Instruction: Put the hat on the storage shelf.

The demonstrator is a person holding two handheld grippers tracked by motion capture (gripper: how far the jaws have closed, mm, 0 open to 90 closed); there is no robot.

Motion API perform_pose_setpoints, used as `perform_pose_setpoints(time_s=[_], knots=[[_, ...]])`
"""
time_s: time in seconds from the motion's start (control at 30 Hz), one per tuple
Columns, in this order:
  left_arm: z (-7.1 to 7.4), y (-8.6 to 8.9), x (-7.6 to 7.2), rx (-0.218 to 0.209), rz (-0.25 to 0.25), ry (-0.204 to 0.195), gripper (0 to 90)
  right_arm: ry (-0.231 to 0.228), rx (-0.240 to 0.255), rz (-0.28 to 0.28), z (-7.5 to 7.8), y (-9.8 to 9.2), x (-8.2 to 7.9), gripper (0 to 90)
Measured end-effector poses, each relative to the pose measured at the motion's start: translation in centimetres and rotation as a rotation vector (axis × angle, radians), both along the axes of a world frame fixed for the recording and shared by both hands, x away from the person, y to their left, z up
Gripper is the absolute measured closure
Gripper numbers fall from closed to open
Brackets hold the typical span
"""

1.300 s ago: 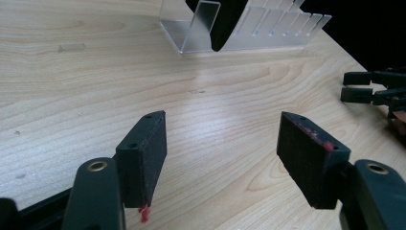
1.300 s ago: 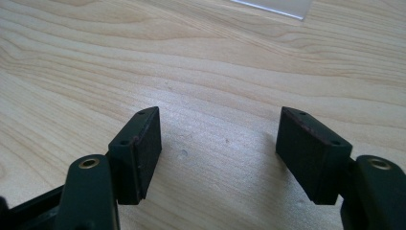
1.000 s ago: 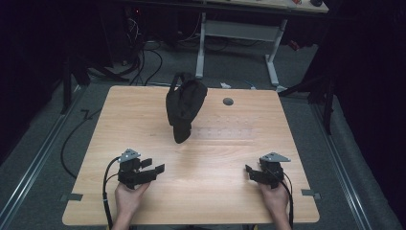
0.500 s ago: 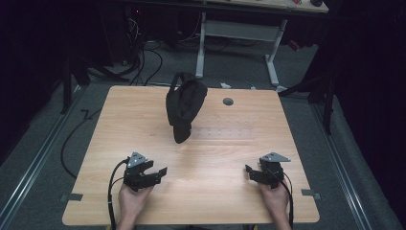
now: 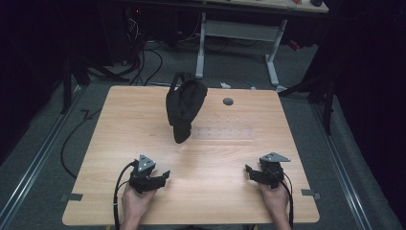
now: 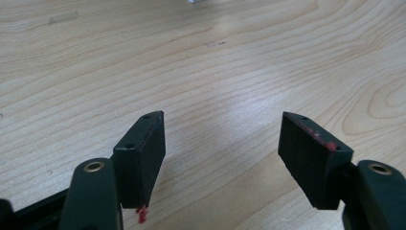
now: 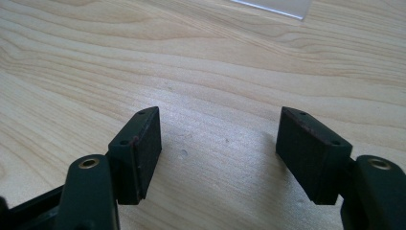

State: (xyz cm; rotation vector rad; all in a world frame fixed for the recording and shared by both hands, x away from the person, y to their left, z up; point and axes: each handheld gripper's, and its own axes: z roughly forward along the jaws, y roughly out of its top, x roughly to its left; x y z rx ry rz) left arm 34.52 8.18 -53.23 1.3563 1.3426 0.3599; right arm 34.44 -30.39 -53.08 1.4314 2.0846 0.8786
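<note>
A black bag [image 5: 184,106] with a strap loop lies crumpled on the far middle of the wooden table [image 5: 119,139]. My left gripper [image 5: 163,176] rests near the table's front left, held by a hand, well short of the bag. Its jaws stand apart over bare wood in the left gripper view [image 6: 221,143], with nothing between them. My right gripper [image 5: 249,171] sits near the front right, pointing left. In the right gripper view [image 7: 218,141] its jaws are also wide apart over bare wood, holding nothing.
A round grey grommet [image 5: 228,101] is set in the table right of the bag. A clear plastic strip [image 7: 273,5] lies ahead of the right gripper. Beyond the table stand a desk frame [image 5: 237,43] and floor cables [image 5: 143,57].
The left gripper has slid a little to the right and toward the table's front edge. The right gripper and the bag have stayed put.
</note>
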Motion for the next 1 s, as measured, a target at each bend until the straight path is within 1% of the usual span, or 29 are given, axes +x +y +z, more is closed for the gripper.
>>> perform_pose_setpoints(time_s=[0.03,0.27,0.37,0.53,0.6,0.77,1.0], knots=[[0.0,-0.1,-0.1,0.0,-0.005,0.001,33.3,0.0,0.0,0.0,0.0,0.0,0.0,32.6],[-0.5,-0.8,-0.1,0.041,-0.018,0.001,32.9,0.0,0.0,0.0,0.0,0.0,0.0,32.6],[-0.6,-0.9,0.0,0.047,-0.018,0.001,32.8,0.0,0.0,0.0,0.0,0.0,0.0,32.6],[-1.1,-1.1,0.1,0.075,-0.02,0.001,32.7,0.0,0.001,0.0,0.0,0.0,0.0,32.6],[-1.2,-1.1,0.0,0.081,-0.02,-0.006,32.6,0.0,0.001,0.0,0.0,0.0,0.0,32.6],[-1.4,-1.0,0.0,0.075,-0.013,-0.019,31.2,0.0,0.001,0.0,0.0,0.0,0.0,32.6],[-1.4,-1.1,0.0,0.071,-0.01,-0.016,30.1,0.0,0.001,0.0,0.0,0.0,0.0,32.5]])
